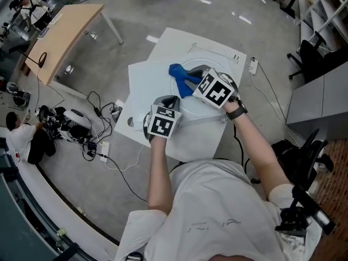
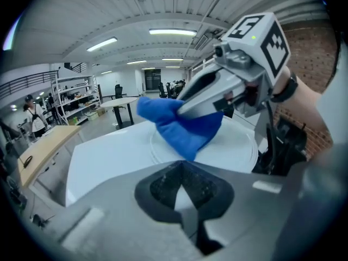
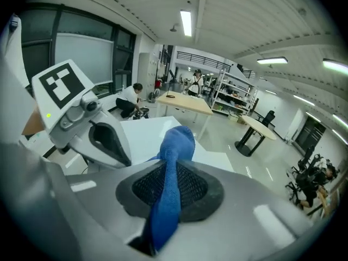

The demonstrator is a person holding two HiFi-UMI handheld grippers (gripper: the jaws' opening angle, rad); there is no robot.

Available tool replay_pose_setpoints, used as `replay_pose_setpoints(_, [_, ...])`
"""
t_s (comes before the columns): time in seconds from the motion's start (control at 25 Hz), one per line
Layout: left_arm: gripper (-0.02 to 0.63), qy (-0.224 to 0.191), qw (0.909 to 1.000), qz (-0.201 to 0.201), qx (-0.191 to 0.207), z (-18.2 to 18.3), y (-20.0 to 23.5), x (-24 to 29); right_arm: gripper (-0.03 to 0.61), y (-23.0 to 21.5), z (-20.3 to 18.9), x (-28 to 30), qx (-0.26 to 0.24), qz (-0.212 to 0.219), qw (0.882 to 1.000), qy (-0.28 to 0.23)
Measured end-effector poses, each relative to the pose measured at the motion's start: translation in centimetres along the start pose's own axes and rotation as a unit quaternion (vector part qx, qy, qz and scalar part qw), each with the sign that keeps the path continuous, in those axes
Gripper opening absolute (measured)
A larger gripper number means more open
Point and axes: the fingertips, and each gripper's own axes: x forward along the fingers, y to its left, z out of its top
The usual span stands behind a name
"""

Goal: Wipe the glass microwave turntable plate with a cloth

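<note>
The glass turntable plate (image 1: 190, 107) lies flat on a white table (image 1: 144, 83); in the left gripper view the plate (image 2: 234, 145) shows as a pale disc. A blue cloth (image 1: 181, 76) hangs bunched over the plate's far left part. My right gripper (image 1: 191, 85) is shut on the cloth (image 3: 176, 145), which runs down between its pads (image 3: 190, 186). My left gripper (image 1: 165, 103) sits at the plate's near left rim, jaws closed with a thin pale edge between the pads (image 2: 163, 186), apparently the rim. From the left gripper view the right gripper (image 2: 187, 103) holds the cloth (image 2: 179, 126) just above the plate.
A white power strip (image 1: 253, 65) and its cord lie at the table's far right corner. A wooden desk (image 1: 62, 37) stands to the left. Cables and gear (image 1: 81, 129) litter the floor, with a person (image 1: 16, 137) beside them. A dark office chair (image 1: 307, 151) is at my right.
</note>
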Motion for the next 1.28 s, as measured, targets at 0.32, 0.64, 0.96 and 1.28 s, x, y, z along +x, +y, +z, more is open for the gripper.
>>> replay_pose_setpoints(0.32, [0.0, -0.003, 0.9999, 0.008, -0.01, 0.1, 0.0, 0.2, 0.055, 0.8, 1.1, 6.3, -0.085, 0.025, 0.994, 0.065])
replay_pose_setpoints(0.64, [0.0, 0.0, 0.9998, 0.018, -0.013, -0.1, 0.1, 0.3, 0.057, -6.5, -1.4, 6.4, -0.049, -0.046, 0.994, 0.084])
replay_pose_setpoints(0.96, [0.0, -0.013, 0.9996, 0.023, -0.001, 0.3, 0.2, 0.2, 0.057, -12.0, -8.1, 1.3, 0.044, -0.082, 0.991, 0.1])
replay_pose_setpoints(1.28, [0.0, -0.01, 0.9996, 0.028, -0.001, 0.1, 0.1, 0.2, 0.057, -9.4, -13.6, -5.6, 0.037, -0.074, 0.989, 0.124])
